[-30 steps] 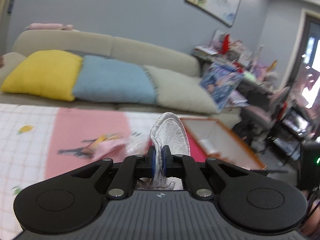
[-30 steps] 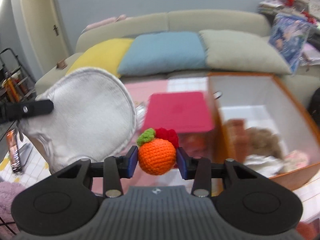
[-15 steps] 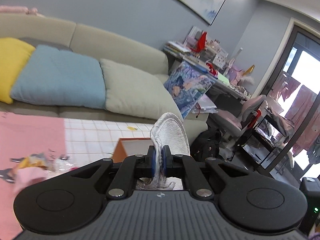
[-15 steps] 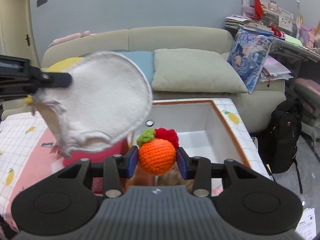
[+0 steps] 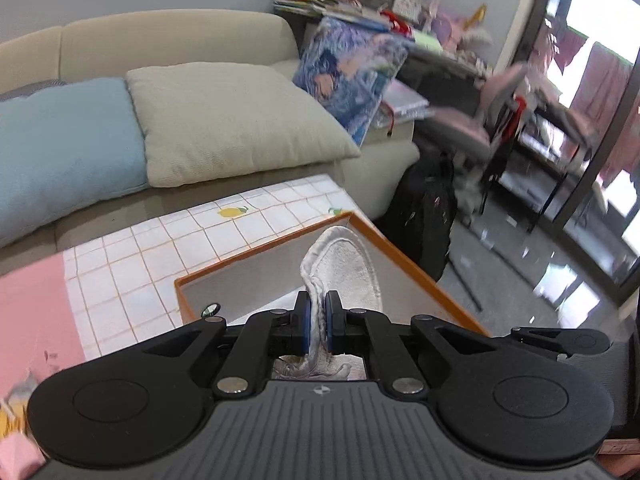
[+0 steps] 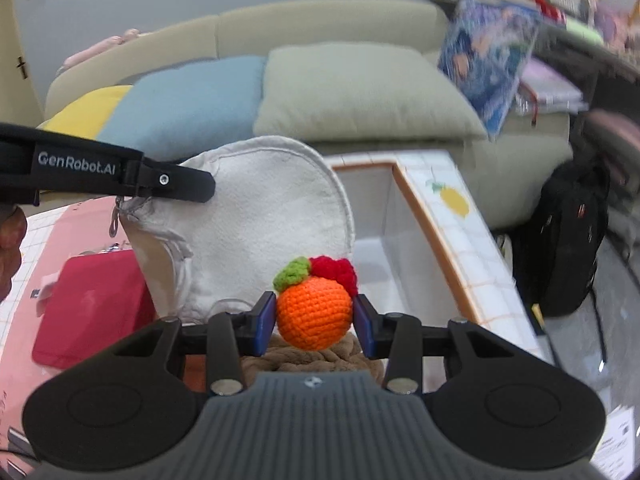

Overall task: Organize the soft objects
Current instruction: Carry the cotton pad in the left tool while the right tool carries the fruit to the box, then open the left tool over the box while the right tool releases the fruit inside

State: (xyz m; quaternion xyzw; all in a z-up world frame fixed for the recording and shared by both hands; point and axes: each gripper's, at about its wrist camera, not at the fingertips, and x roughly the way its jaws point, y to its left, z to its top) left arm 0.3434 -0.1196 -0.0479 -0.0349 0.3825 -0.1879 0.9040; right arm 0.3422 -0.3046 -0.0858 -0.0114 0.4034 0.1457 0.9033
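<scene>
— Far left, right wrist view?
— Red pad (image 6: 86,308) flat on the pink mat (image 6: 48,232), left of the box.
— Left gripper (image 5: 316,322)?
— Clamped tight on the edge of a white cloth (image 5: 344,268), blue pads (image 5: 305,322) pressing both sides. Cloth standing upright past the fingertips, over the box (image 5: 404,256) opening.
— Same cloth from the other camera?
— Hanging broad and round (image 6: 256,224) from the black finger, above the box's left part.
— Right gripper (image 6: 315,320)?
— Partly apart, closed on a crochet orange (image 6: 314,312), green leaf and red tuft on top. Held over the box (image 6: 424,224), above something brown and plush lying inside.
— Box itself?
— White inside, orange rim, set on the tiled counter (image 5: 160,248) with lemon prints.
— Farther right?
— Black backpack (image 6: 560,240) on the floor beside the sofa (image 5: 168,40).
</scene>
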